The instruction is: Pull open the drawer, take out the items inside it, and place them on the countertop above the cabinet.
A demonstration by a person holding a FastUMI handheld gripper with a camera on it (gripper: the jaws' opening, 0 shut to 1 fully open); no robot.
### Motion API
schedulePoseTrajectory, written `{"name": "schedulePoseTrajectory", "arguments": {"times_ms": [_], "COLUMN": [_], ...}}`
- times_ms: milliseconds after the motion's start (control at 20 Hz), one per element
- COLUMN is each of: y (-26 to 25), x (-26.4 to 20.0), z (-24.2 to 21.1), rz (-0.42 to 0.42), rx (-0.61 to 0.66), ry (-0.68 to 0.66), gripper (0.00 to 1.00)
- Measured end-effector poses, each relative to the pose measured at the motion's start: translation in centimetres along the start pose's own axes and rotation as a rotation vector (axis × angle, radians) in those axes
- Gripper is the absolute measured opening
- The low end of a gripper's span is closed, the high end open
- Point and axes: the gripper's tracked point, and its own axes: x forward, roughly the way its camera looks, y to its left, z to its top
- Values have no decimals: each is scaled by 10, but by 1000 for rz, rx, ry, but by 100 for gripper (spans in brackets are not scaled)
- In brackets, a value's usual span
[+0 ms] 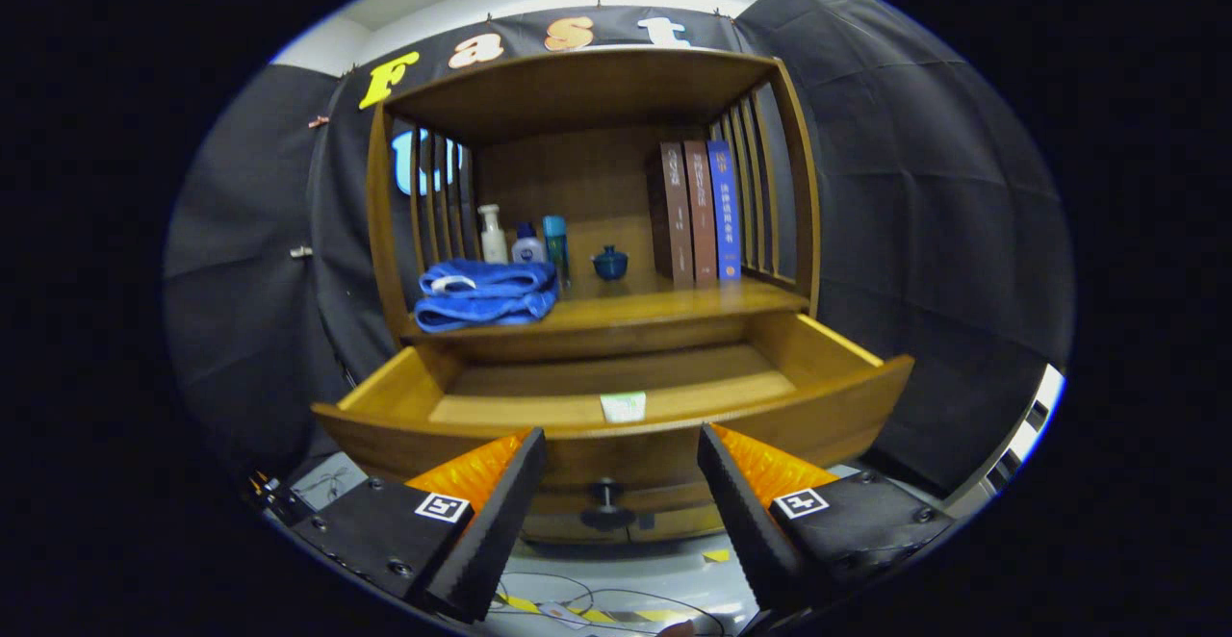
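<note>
- Wooden cabinet [587,89] stands straight ahead of the tongs, and its drawer [616,425] is pulled out, so the inside can be reached from above.
- One blue towel [486,295] lies folded at the left front corner of the counter [664,308]. It looks like it was put there on purpose, out of the drawer's way.
- Three bottles [525,242] stand in a row at the back left of the counter, just behind the towel, close to the side bars.
- One small blue pot [609,262] with a lid sits near the middle, toward the back.
- Three books [695,212] stand upright at the right edge, leaning on the side bars so they do not tip.
- One small pale card or packet [623,407] lies in the drawer, against the inside of the front wall, near its middle. I think it is the thing to take out next. I see nothing else in there, but the front wall hides part of the floor.
- One round knob [606,495] sticks out of the drawer front, between the two fingers.
- Tongs [622,449] are spread wide and hold nothing. They hang just in front of the drawer, low by the knob.
</note>
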Motion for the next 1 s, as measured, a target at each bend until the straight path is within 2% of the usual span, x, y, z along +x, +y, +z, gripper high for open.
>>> {"name": "schedulePoseTrajectory", "arguments": {"times_ms": [150, 250, 450, 600, 700, 1000], "y": [4, 5, 10, 3, 10, -11], "x": [4, 12, 51, 89, 107, 159], "z": [36, 43, 56, 34, 17, -46], "rz": [52, 67, 102, 92, 114, 27], "rx": [31, 32, 32, -18, 34, -67], "ry": [62, 173, 287, 438, 566, 833], "gripper": [99, 99, 99, 99, 99, 98]}}
